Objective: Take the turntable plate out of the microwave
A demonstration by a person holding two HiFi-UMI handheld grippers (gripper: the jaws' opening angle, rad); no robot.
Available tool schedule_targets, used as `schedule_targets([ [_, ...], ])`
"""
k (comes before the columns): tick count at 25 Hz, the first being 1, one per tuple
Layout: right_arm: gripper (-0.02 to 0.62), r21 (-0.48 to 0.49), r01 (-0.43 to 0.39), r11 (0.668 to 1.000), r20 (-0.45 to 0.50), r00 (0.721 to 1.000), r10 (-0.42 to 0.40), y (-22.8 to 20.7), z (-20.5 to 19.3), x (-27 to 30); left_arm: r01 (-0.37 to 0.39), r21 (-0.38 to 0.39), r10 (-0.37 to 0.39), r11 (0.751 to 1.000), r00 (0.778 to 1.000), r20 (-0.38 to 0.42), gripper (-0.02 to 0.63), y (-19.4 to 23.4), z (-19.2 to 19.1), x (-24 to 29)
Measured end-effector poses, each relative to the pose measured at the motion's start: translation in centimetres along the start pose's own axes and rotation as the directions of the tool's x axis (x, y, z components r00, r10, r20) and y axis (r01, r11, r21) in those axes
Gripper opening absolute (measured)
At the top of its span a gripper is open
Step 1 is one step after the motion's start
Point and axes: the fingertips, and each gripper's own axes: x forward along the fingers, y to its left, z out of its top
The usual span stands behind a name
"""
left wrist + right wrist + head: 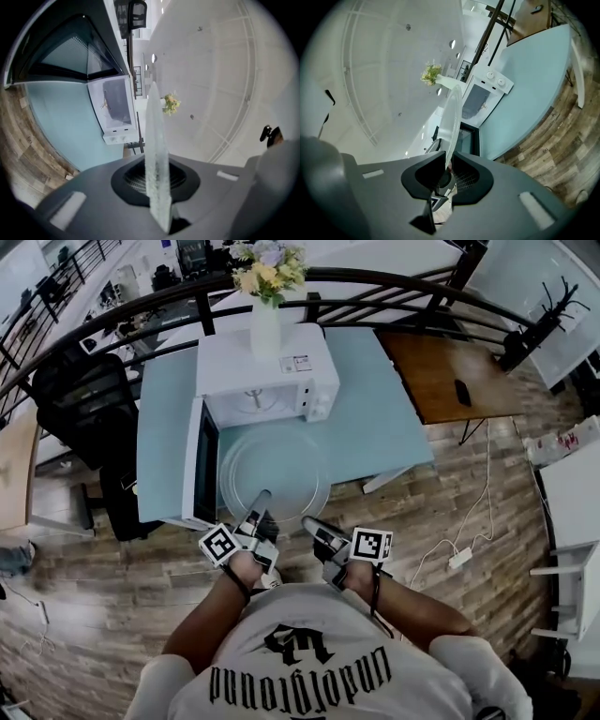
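The clear glass turntable plate (275,472) hangs flat above the pale blue table, in front of the white microwave (266,371), whose door (201,461) stands open to the left. My left gripper (261,499) is shut on the plate's near left rim, and my right gripper (309,524) is shut on its near right rim. In the left gripper view the plate (156,154) shows edge-on, running out from between the jaws. In the right gripper view the plate's edge (451,126) rises from between the jaws towards the microwave (482,99).
A white vase of flowers (266,298) stands on top of the microwave. A dark chair (84,404) is at the table's left, a wooden table (450,376) at its right. A black railing (394,282) curves behind. White cables (459,554) lie on the wooden floor.
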Motion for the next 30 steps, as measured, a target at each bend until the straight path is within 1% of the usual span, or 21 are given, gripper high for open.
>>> schedule_targets([
  [2,0.044,-0.008,-0.015,1.000,-0.018,1.000,0.014,0.2,0.0,-1.2,0.006,0.011,-0.007,1.000,1.000,0.020,0.075,-0.7,-1.1,-0.1],
  [5,0.044,-0.005,-0.022,1.000,-0.055,0.998,0.021,0.1,-0.2,-3.5,0.004,0.004,-0.004,1.000,0.999,0.046,0.075,-1.5,-3.3,-0.4],
  [8,0.044,0.013,-0.026,1.000,-0.088,0.996,0.027,-0.4,-0.9,-5.9,-0.016,0.007,0.016,1.000,0.997,0.072,0.075,-1.8,-5.7,-1.2],
  [12,0.046,0.003,-0.059,0.998,-0.134,0.989,0.059,-0.5,-1.6,-8.9,-0.043,-0.010,0.044,0.999,0.994,0.102,0.075,-2.6,-8.8,-2.3],
  [16,0.046,0.001,-0.084,0.996,-0.170,0.982,0.083,-0.1,-2.6,-12.3,-0.032,0.017,0.029,0.999,0.992,0.124,0.075,-4.3,-12.1,-3.5],
  [20,0.046,0.004,-0.100,0.995,-0.192,0.976,0.099,0.0,-3.4,-15.5,-0.041,0.017,0.038,0.999,0.989,0.144,0.075,-5.3,-15.2,-4.5],
  [27,0.046,-0.009,-0.142,0.990,-0.225,0.965,0.136,0.9,-4.4,-19.6,-0.047,0.027,0.041,0.999,0.985,0.170,0.075,-7.1,-19.3,-5.7],
  [30,0.046,-0.037,-0.163,0.986,-0.252,0.956,0.149,1.3,-4.8,-20.7,-0.053,0.024,0.047,0.998,0.982,0.184,0.075,-7.5,-20.5,-6.3],
])
